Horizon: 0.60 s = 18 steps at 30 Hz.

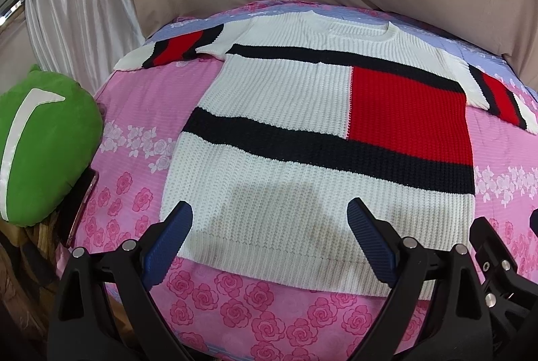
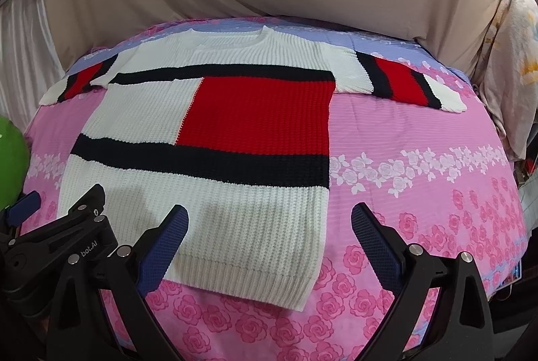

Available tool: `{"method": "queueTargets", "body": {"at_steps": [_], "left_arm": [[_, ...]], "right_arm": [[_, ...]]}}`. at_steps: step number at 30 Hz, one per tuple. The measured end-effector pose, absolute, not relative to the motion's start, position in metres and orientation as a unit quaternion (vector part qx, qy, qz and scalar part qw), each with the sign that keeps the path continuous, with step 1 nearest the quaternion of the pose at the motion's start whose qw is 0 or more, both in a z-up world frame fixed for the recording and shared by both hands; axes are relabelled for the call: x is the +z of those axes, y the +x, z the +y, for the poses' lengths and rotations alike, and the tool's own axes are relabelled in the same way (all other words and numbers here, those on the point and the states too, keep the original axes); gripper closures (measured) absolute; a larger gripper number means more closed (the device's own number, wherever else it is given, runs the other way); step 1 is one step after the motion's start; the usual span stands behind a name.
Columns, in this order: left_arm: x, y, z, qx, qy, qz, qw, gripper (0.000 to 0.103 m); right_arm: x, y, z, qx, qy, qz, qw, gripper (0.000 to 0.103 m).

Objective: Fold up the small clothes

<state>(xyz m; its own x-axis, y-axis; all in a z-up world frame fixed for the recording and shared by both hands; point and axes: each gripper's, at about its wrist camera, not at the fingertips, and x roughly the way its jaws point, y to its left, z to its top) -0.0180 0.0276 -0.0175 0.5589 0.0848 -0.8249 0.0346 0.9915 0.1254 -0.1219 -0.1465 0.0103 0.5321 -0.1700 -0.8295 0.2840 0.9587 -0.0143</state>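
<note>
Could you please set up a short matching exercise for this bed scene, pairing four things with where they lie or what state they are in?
Things:
1. sweater
2. green cushion
3. left gripper
4. phone

States or places:
A. open, hovering over the white hem
B. spread flat, both sleeves out to the sides
C. wedged at the bed's edge beside the cushion
D. lying off the left side of the pink bedspread

Pairs: 1-B, 2-D, 3-A, 4-C
</note>
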Motion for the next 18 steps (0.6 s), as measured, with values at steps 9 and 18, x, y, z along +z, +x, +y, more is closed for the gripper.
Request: {"method": "queueTargets", "body": {"at_steps": [9, 18], "left_arm": [[-0.01, -0.001, 0.031, 0.002, 0.023, 0.467, 0.884, 0.009], [-0.022, 0.02, 0.007, -0.012, -0.002, 0.471, 0.882, 0.009]], "right_arm": [[-0.01, -0.101, -0.252, -0.155, 0.141, 0.461, 0.862, 0.01], [-0.038, -0.039, -0.521, -0.274, 0.266, 0.418, 0.824, 0.022]]}}
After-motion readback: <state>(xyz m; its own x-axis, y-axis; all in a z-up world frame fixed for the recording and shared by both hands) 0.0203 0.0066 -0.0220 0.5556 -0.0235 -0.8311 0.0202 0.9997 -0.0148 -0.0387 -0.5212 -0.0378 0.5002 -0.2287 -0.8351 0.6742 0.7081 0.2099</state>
